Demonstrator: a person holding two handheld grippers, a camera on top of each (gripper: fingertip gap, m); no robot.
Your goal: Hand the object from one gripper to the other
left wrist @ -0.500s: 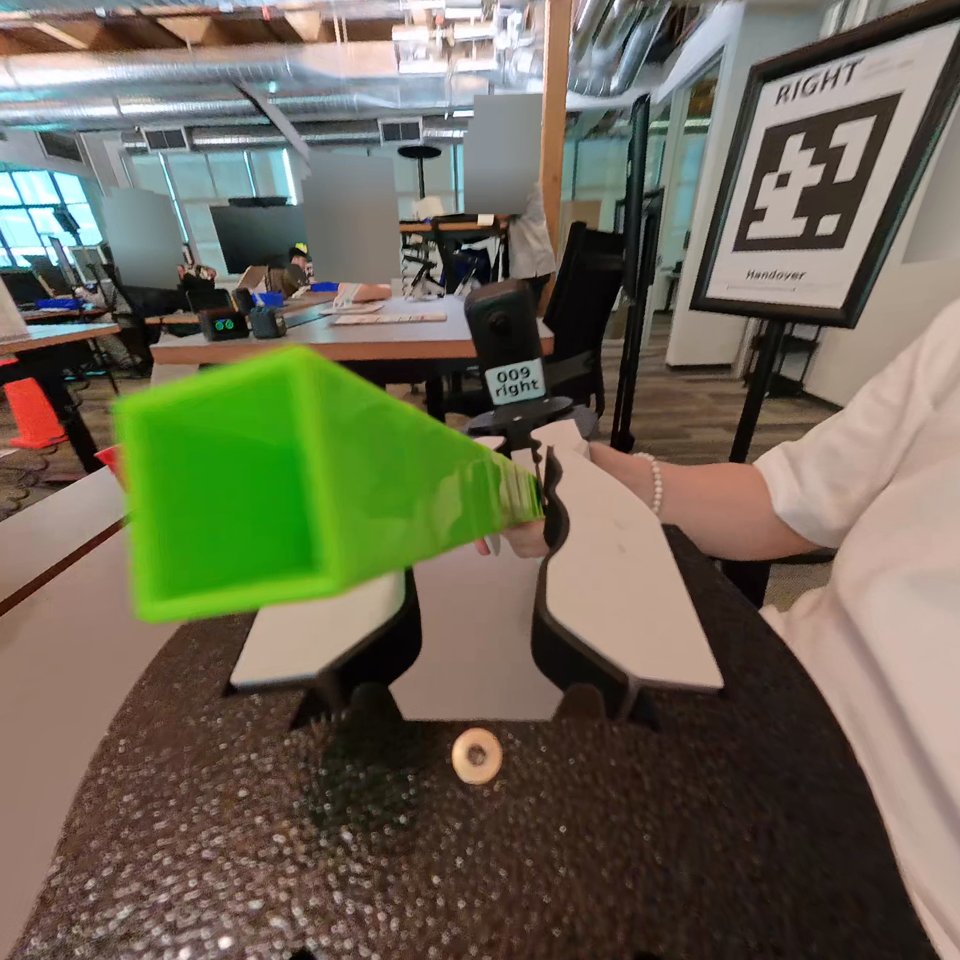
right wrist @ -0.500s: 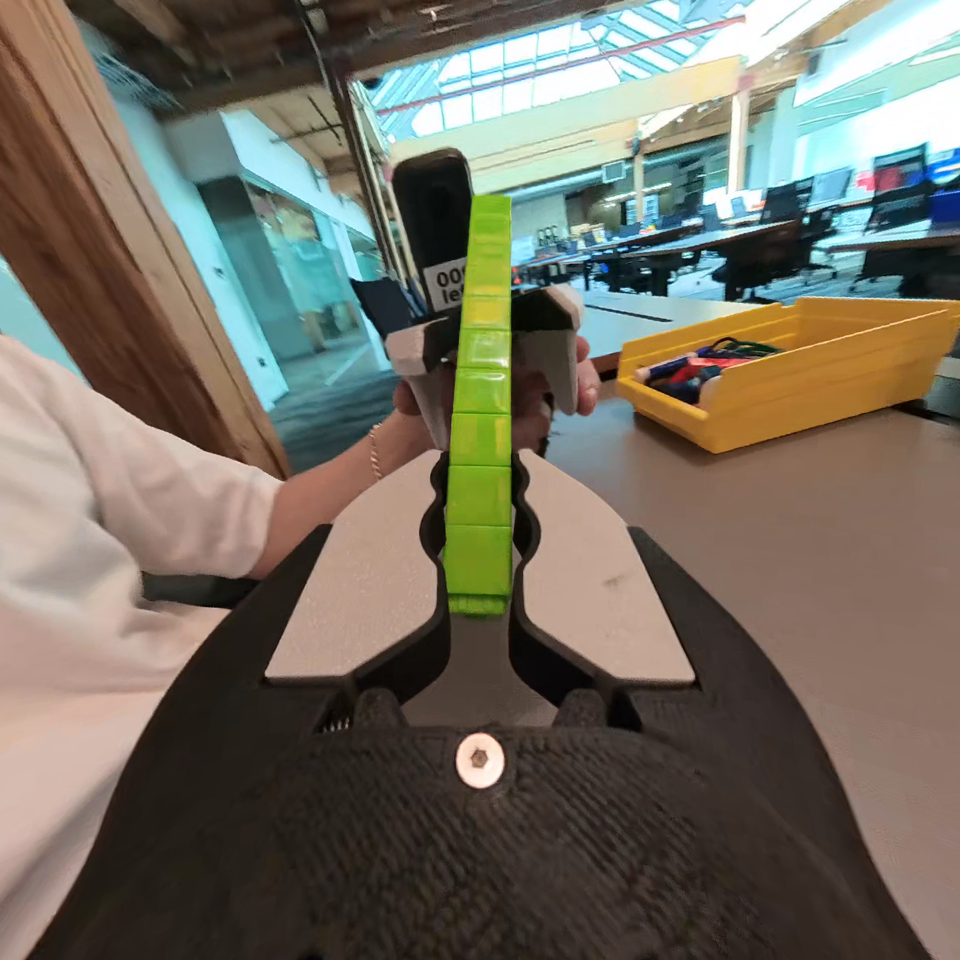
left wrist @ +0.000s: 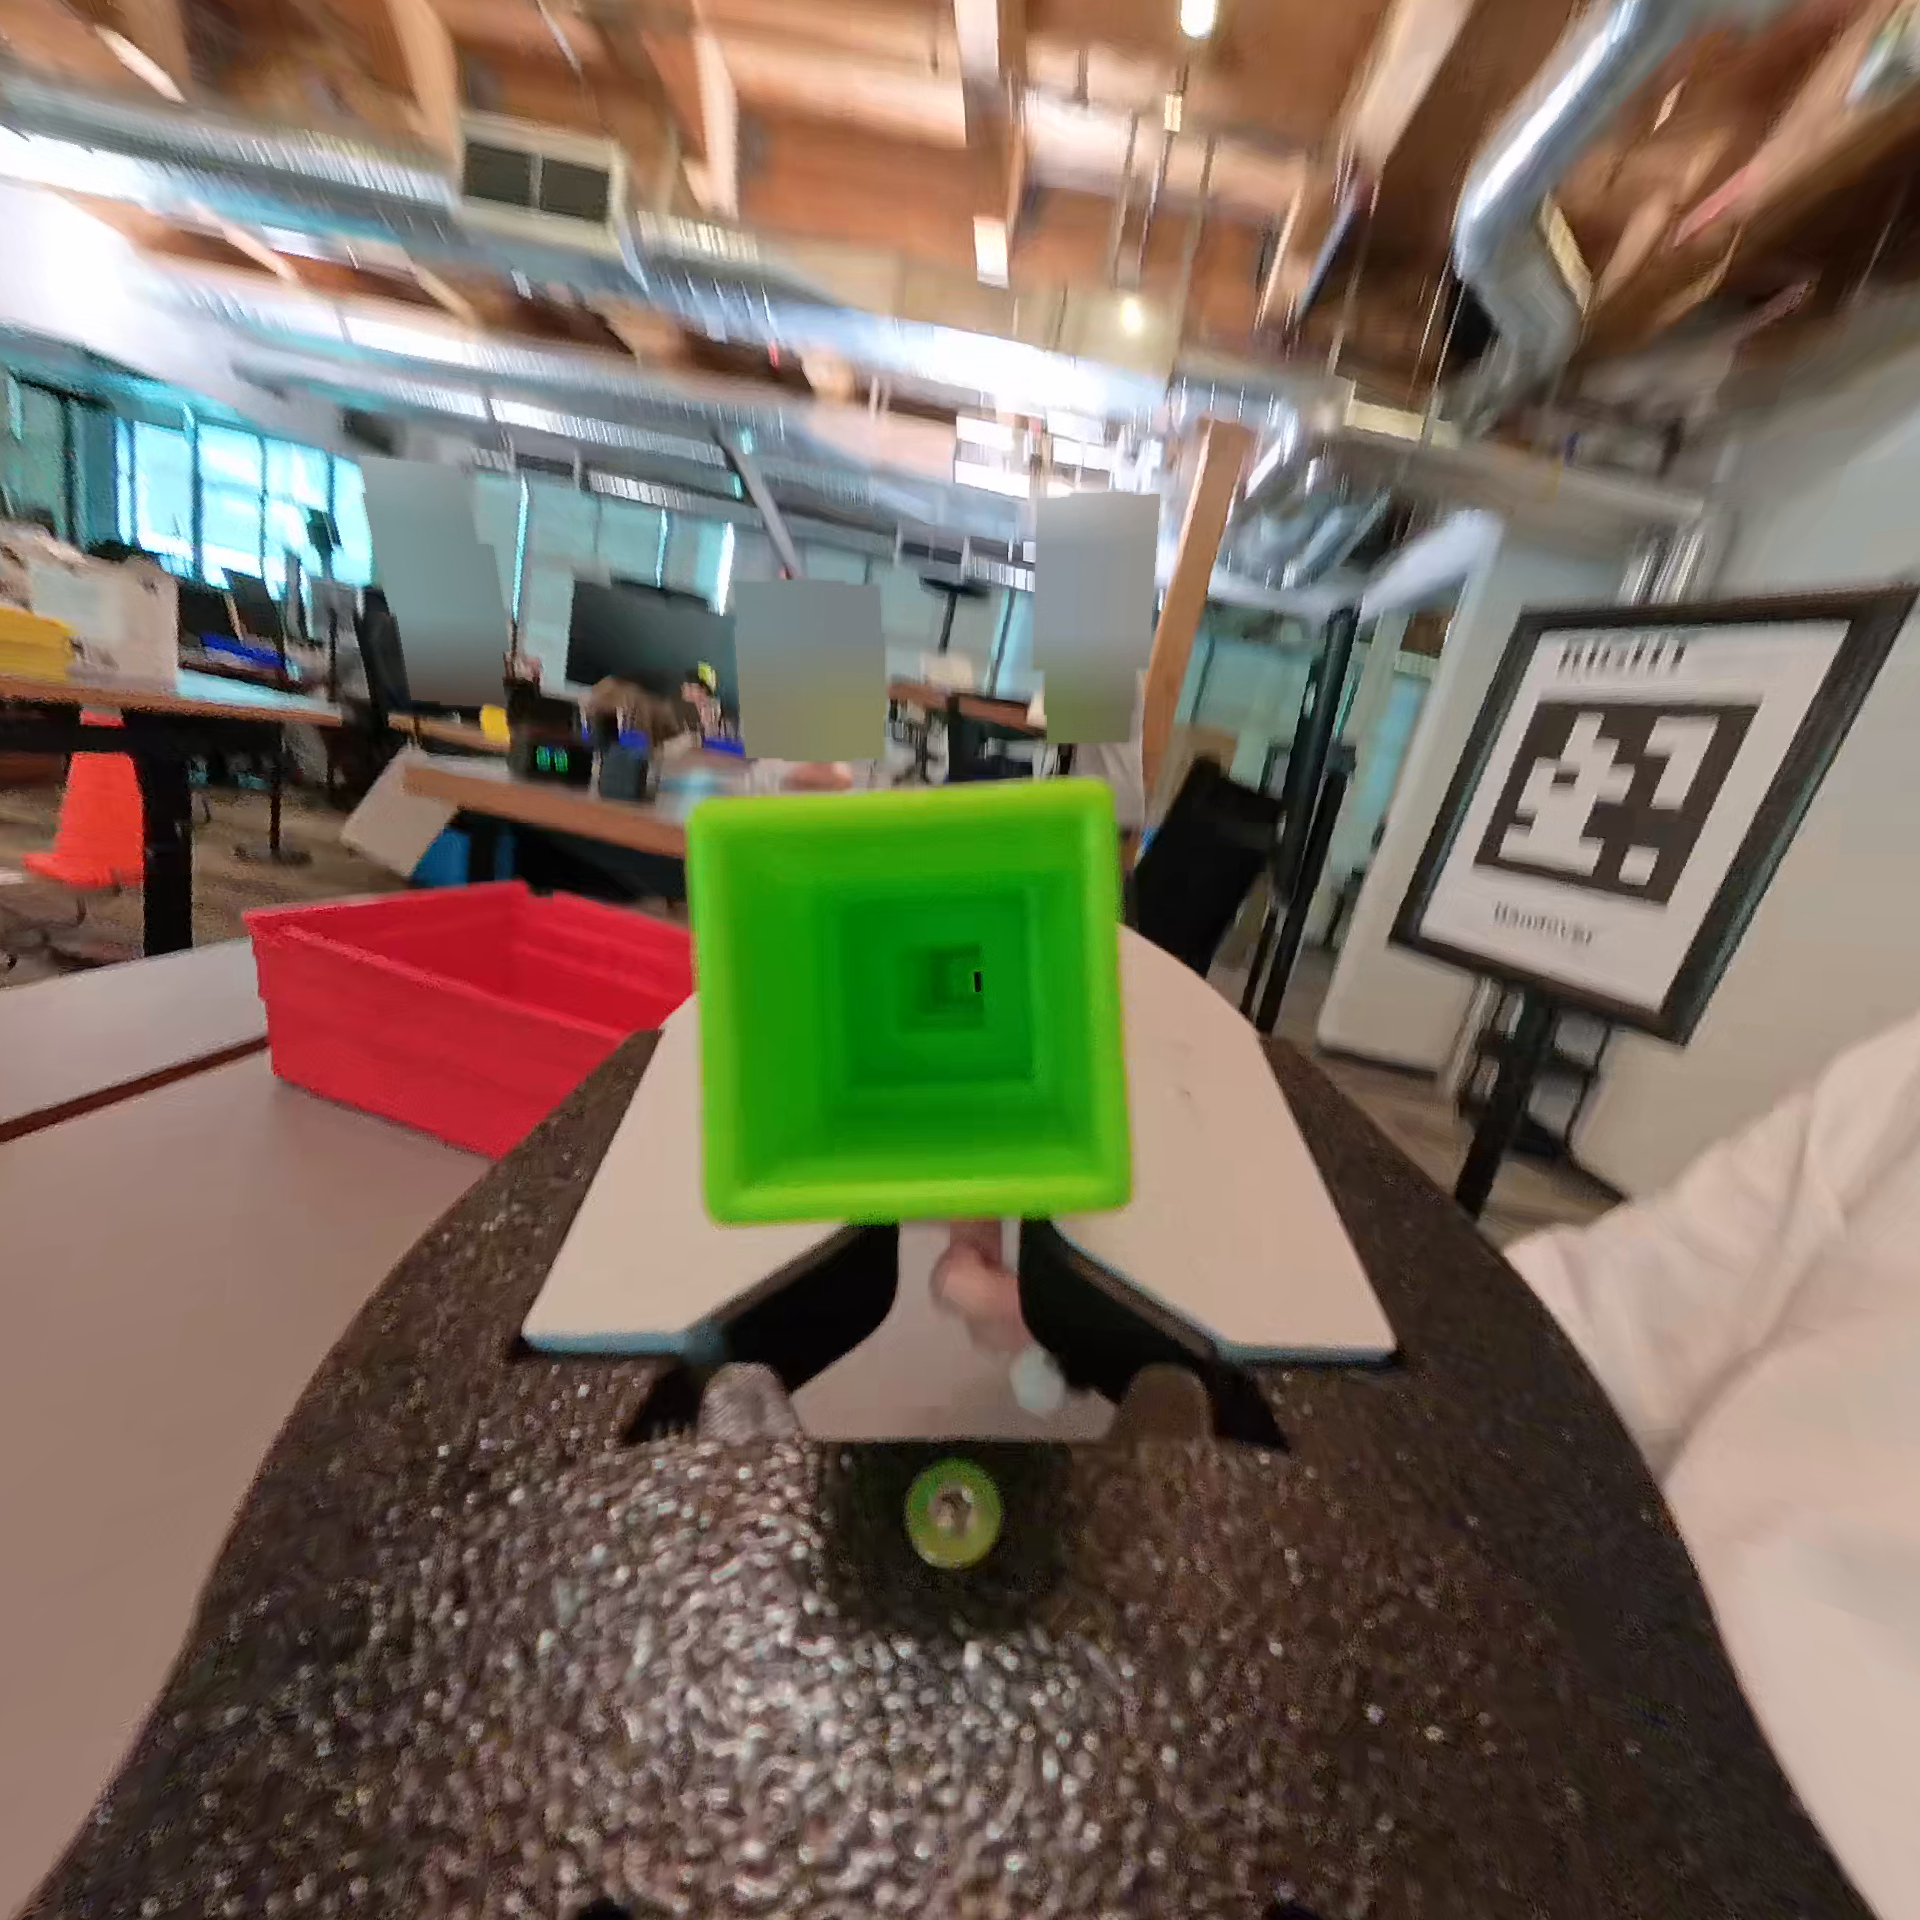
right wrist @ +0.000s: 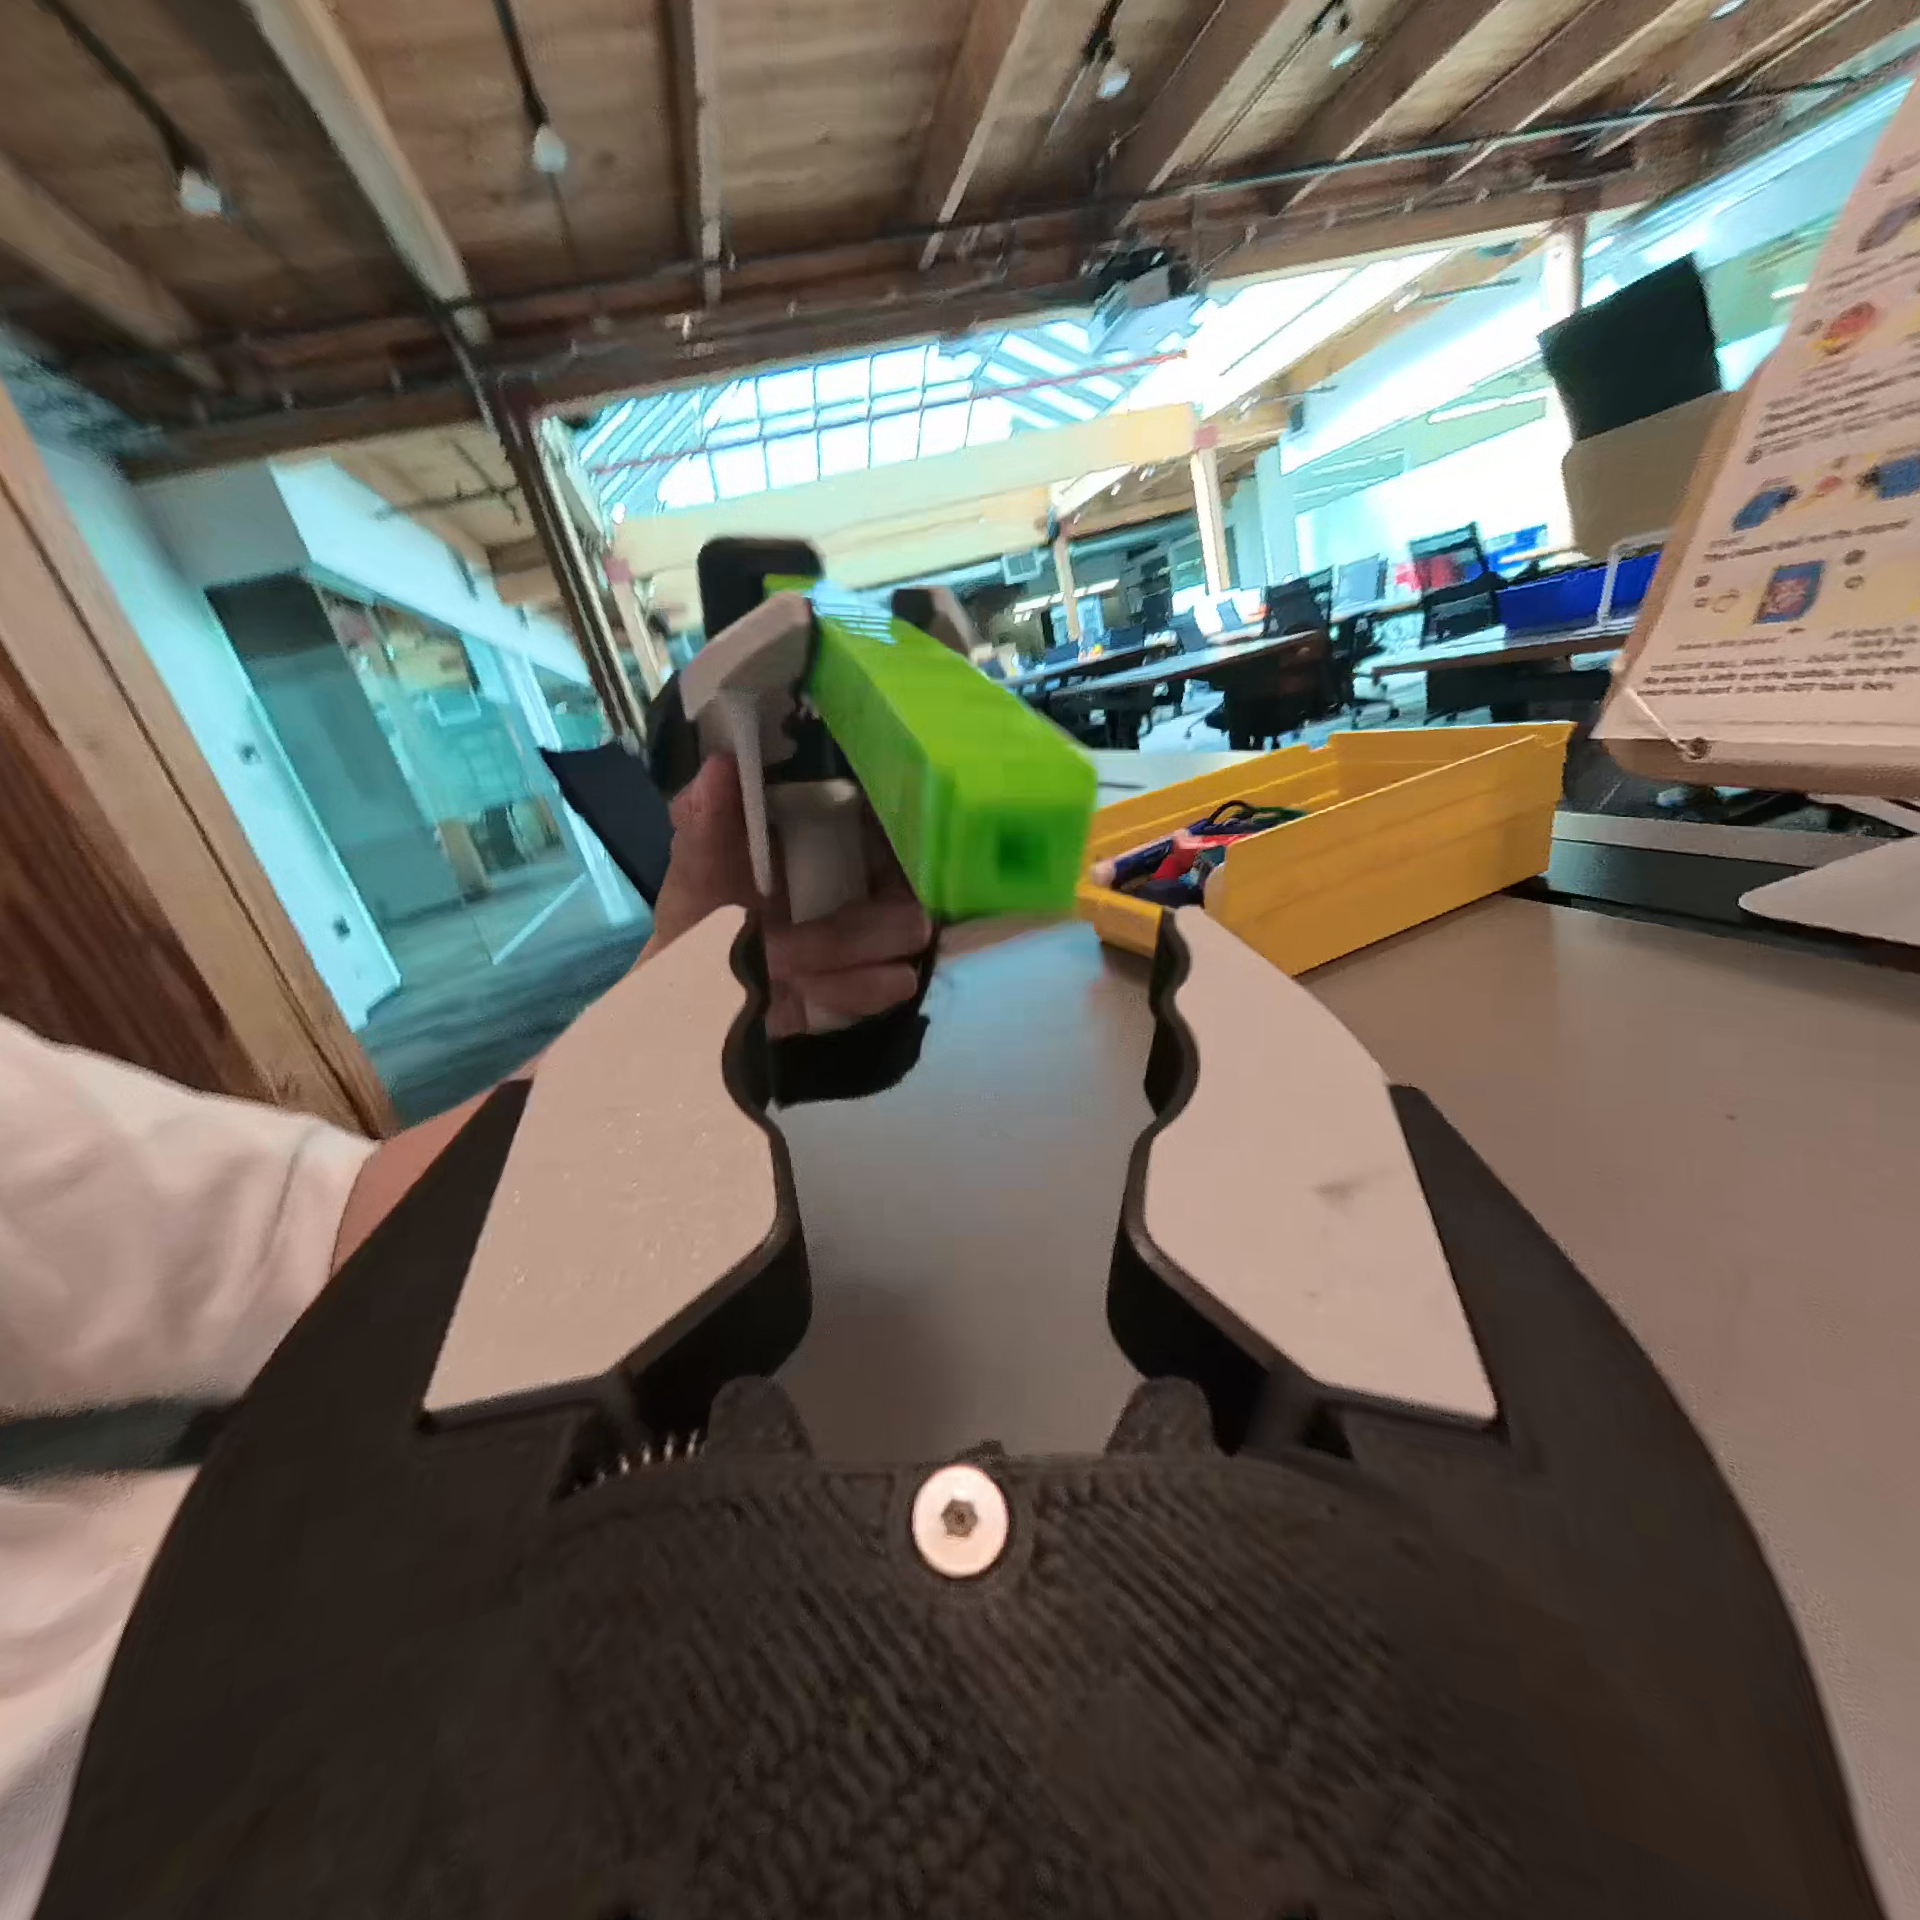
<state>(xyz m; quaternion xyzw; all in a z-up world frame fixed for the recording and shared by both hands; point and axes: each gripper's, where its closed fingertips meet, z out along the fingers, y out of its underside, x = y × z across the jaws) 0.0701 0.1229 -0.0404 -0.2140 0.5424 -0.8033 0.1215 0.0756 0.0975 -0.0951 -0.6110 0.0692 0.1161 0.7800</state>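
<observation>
The object is a bright green hollow square tube [left wrist: 914,997], tapered. In the left wrist view I see it end-on, its wide open mouth facing the camera. My left gripper [left wrist: 914,956] is shut on it; its white fingers [left wrist: 644,1195] flank the tube and their tips are hidden behind it. In the right wrist view the left gripper [right wrist: 831,665] holds the tube [right wrist: 935,748] in the air by its far end, narrow end pointing toward me. My right gripper [right wrist: 956,935] is open and empty, just below and short of that narrow end, not touching it.
A red bin [left wrist: 447,1018] sits on the grey table [left wrist: 156,1247] to the left. A yellow bin [right wrist: 1351,831] with small items sits on the table [right wrist: 1610,1143] ahead right, beside a propped paper sheet [right wrist: 1787,520]. A framed sign on a stand [left wrist: 1652,810] is at right. The gap from one gripper's tips to the other's is roughly 7 cm.
My right gripper has opened, let go of the green tube and drawn back. The left gripper now carries the tube alone and has swung it in line with its own camera.
</observation>
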